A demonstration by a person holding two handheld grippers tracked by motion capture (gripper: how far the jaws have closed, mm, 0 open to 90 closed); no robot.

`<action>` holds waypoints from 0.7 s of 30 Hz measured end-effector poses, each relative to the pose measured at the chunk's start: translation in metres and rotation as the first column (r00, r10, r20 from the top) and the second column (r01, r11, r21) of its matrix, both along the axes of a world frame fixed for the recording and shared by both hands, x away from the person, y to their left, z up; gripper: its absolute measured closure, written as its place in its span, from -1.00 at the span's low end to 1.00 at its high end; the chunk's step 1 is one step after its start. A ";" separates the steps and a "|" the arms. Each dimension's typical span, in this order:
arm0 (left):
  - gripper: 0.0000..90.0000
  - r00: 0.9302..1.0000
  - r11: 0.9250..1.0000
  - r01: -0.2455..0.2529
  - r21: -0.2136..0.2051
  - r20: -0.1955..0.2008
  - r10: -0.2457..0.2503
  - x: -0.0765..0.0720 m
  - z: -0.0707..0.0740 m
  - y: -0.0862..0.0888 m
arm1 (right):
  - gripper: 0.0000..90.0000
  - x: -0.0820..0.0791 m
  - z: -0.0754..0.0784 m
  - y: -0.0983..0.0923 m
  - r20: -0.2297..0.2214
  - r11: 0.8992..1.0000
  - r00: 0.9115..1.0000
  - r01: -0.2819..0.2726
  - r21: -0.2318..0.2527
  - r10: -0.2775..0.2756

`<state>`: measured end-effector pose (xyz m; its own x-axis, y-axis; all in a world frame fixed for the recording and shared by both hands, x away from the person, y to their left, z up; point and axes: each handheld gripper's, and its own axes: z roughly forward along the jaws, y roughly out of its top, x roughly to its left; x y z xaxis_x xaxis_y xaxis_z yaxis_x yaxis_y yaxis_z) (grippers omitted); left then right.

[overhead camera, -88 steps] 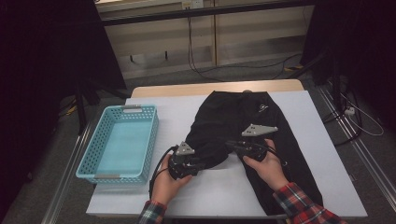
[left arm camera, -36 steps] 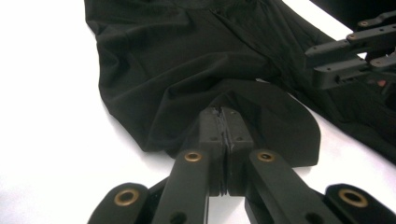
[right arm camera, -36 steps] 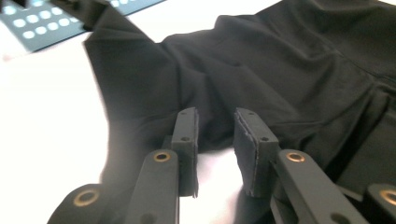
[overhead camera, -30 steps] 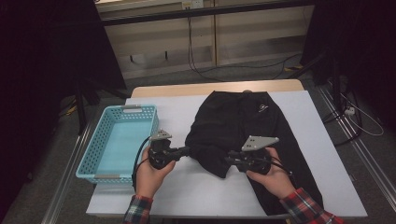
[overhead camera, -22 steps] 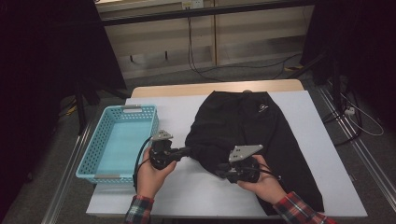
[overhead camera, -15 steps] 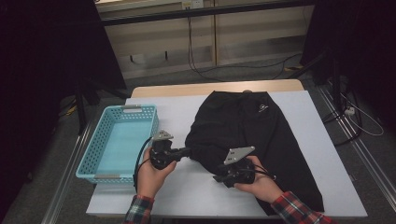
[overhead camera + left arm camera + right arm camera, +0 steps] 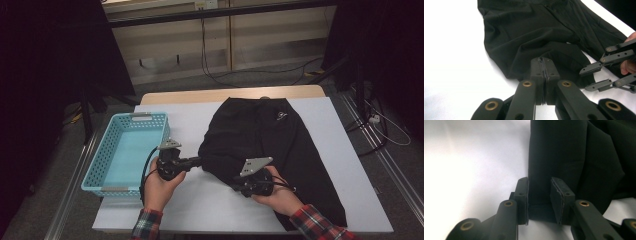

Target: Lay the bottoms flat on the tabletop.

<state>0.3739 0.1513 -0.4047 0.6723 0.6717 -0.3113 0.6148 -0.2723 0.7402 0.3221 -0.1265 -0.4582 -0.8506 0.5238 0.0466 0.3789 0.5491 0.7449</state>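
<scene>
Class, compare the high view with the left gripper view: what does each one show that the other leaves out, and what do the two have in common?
High view alone: the blue basket at the table's left, both hands, plaid sleeves, and the floor and cables beyond the table.

Left gripper view alone: a close look at the left gripper, its jaws pressed shut on a fold of cloth.

Shared: the black garment spread on the white tabletop, and the right gripper at the garment's edge, its jaws apart.
</scene>
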 end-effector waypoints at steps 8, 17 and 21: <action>0.97 1.000 1.000 0.015 0.009 -0.008 -0.015 -0.003 0.003 -0.001 | 1.00 0.005 0.001 -0.003 -0.033 1.000 0.999 0.029 0.009 -0.028; 0.97 0.998 0.999 0.051 -0.001 -0.032 -0.051 -0.013 0.007 -0.001 | 1.00 -0.005 0.019 -0.024 -0.052 0.997 0.998 0.029 0.068 -0.025; 0.97 0.995 0.997 0.081 0.006 -0.053 -0.080 -0.021 0.007 -0.002 | 1.00 -0.014 0.021 -0.032 -0.063 0.996 0.998 0.011 0.090 -0.005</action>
